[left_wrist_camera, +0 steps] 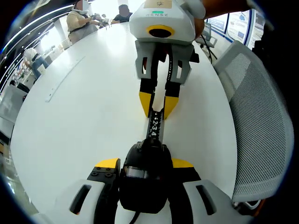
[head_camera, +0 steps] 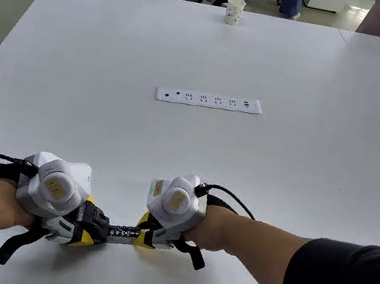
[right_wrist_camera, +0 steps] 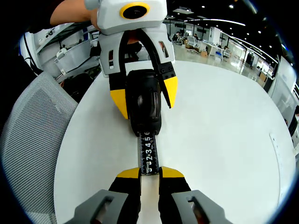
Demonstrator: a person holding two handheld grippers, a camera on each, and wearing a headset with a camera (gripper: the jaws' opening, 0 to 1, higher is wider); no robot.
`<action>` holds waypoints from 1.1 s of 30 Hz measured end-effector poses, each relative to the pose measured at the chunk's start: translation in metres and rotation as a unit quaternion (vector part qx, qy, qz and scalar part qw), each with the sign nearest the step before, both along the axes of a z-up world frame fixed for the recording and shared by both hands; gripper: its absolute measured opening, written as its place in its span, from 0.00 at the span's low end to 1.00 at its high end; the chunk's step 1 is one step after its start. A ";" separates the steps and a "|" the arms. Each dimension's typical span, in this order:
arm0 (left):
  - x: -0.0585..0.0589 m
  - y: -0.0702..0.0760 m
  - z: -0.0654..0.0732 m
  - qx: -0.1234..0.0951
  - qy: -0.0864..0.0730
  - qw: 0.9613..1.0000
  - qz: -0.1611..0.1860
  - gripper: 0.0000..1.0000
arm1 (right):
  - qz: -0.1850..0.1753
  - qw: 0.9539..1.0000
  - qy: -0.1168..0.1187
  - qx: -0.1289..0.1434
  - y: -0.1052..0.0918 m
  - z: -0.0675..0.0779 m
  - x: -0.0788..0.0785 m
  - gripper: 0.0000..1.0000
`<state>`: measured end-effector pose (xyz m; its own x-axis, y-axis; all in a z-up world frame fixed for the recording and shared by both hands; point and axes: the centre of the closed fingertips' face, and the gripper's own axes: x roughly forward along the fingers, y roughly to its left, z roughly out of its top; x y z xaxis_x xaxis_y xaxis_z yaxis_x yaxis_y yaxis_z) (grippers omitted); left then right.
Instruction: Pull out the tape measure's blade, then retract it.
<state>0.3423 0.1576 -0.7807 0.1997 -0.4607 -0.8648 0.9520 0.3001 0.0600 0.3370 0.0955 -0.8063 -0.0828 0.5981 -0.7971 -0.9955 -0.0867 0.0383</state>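
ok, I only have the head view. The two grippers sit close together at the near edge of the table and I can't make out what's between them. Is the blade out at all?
Observer: Yes. The right gripper view shows a short stretch of blade out of the case, with its printed numerals readable.
Operator: Which gripper has the case?
Observer: The left gripper. Its view shows it shut on the black tape measure case, with a yellow-tipped jaw on each side.
Operator: And the other one?
Observer: The right gripper is shut on the blade's free end. Its yellow tips are pinched together right at the tip.
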 end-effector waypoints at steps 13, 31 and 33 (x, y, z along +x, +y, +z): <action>-0.001 0.000 0.000 0.001 -0.001 1.000 0.001 0.35 | -0.005 1.000 0.001 -0.004 -0.009 -0.001 0.001 0.10; -0.001 0.000 0.000 0.002 -0.001 1.000 0.003 0.35 | -0.009 1.000 0.002 -0.009 -0.020 0.001 0.002 0.10; -0.001 0.000 0.000 0.002 -0.001 1.000 0.003 0.35 | -0.010 1.000 0.002 -0.009 -0.022 0.001 0.002 0.10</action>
<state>0.3410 0.1581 -0.7812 0.2047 -0.4567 -0.8658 0.9501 0.3054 0.0635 0.3388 0.0739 -0.8054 -0.0741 0.5861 -0.8069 -0.9969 -0.0662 0.0434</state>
